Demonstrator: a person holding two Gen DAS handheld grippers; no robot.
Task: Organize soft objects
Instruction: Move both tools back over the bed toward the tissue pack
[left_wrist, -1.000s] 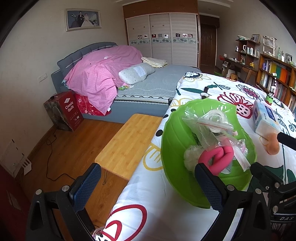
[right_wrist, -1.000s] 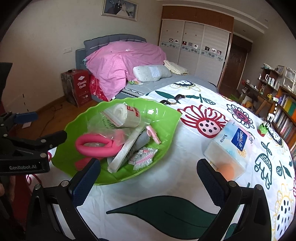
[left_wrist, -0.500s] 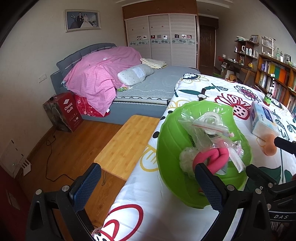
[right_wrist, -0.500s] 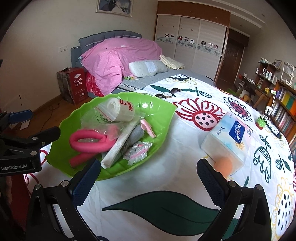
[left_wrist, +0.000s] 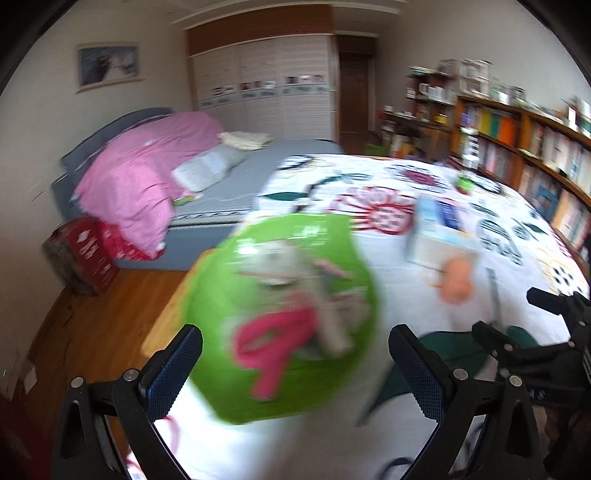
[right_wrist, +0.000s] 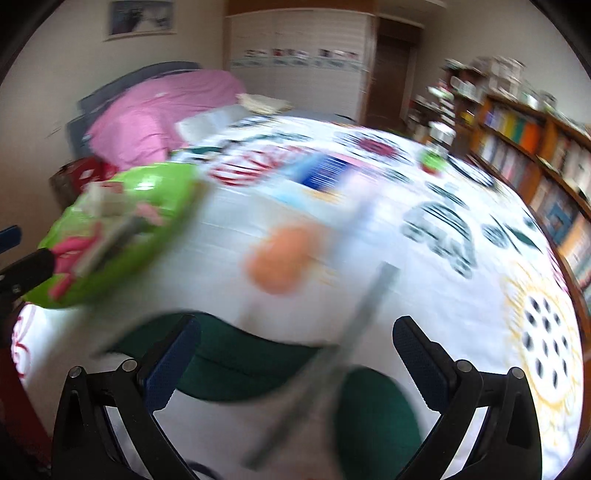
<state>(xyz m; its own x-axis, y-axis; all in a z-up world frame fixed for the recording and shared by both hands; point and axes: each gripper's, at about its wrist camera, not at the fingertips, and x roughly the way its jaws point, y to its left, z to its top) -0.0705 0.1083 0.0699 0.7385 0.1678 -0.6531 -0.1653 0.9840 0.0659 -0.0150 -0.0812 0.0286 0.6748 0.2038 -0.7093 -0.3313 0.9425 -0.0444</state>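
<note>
Both grippers are held out level, side by side. The left gripper has its jaws spread wide with nothing between them. The right gripper, just to its right, is spread equally wide and empty.

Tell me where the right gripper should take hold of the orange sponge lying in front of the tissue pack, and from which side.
Best guess: grip the orange sponge across its rounded middle, coming from above and the near side. It lies on the floral cloth with the tissue pack close behind it, so the far side is blocked. The right gripper is open and empty. Blur hides its exact shape.
</note>
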